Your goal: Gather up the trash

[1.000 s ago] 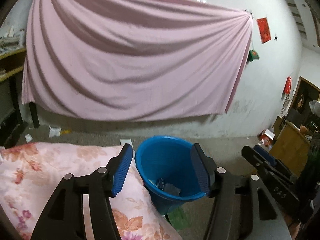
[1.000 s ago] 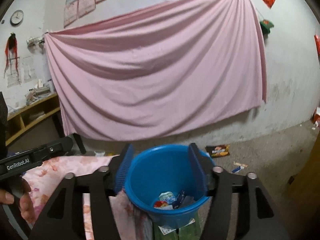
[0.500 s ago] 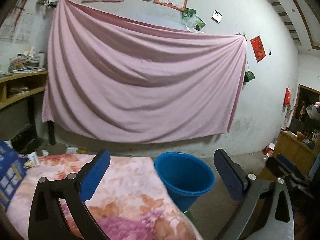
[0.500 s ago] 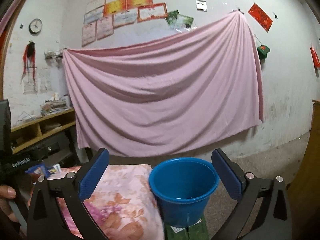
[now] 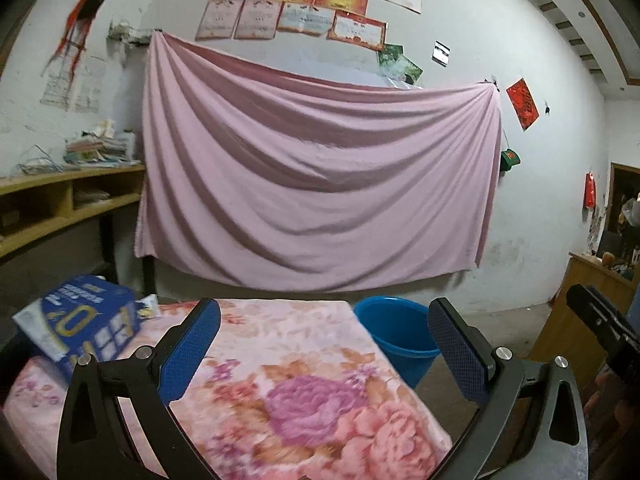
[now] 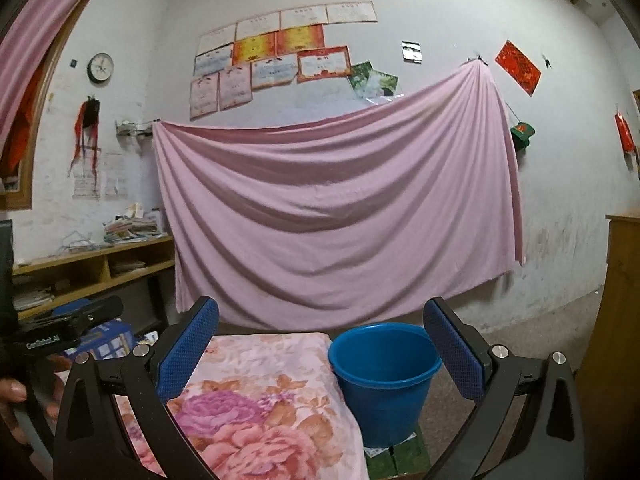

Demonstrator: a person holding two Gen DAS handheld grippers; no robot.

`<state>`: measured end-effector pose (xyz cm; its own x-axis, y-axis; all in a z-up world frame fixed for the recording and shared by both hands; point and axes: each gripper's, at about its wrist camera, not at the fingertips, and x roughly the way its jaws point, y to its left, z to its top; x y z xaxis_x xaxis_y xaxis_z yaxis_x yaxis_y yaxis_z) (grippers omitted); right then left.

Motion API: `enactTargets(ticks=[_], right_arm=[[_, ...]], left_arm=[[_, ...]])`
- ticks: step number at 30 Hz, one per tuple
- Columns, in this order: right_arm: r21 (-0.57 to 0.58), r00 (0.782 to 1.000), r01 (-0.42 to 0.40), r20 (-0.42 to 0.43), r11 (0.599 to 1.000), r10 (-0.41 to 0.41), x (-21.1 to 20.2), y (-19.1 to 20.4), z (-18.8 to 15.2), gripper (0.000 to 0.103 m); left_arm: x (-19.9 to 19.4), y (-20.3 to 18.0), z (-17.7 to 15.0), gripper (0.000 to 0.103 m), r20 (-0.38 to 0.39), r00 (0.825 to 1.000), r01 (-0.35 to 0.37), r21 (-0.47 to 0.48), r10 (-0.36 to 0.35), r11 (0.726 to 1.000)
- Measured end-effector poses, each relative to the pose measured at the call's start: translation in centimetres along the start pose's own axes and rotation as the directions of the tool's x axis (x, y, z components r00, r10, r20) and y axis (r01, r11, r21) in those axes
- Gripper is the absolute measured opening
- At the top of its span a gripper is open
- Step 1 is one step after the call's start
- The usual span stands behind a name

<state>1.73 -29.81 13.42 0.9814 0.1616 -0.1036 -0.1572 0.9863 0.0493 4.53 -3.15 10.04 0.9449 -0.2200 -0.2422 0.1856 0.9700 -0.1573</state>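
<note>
Your left gripper point(image 5: 324, 346) and right gripper point(image 6: 320, 346) have just opened wide, both empty, and pulled back from the blue bucket point(image 6: 382, 376). Find more trash.

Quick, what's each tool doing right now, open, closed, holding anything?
Left tool: open wide, jaws just opened, nothing between them.
Right tool: open wide, jaws just opened, nothing between them.
</note>
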Motion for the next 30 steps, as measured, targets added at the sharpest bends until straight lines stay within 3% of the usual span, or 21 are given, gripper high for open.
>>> enactTargets(ticks=[11,30], right_arm=[[-0.052,1.000,-0.015,-0.018,0.999,0.014,-3.3,2.4,-1.8,0.103],[-0.051,0.999,-0.021,-0.047,0.998,0.019,-4.1,2.5,-2.4,0.103]], left_arm=[[-4.5,1.0,-2.8,0.101,0.037,0.998,-0.051,0.031,0.050,0.998],[-5.3,1.2,-5.0,0.101,0.032,0.998,-0.059,0.036,0.058,0.998]])
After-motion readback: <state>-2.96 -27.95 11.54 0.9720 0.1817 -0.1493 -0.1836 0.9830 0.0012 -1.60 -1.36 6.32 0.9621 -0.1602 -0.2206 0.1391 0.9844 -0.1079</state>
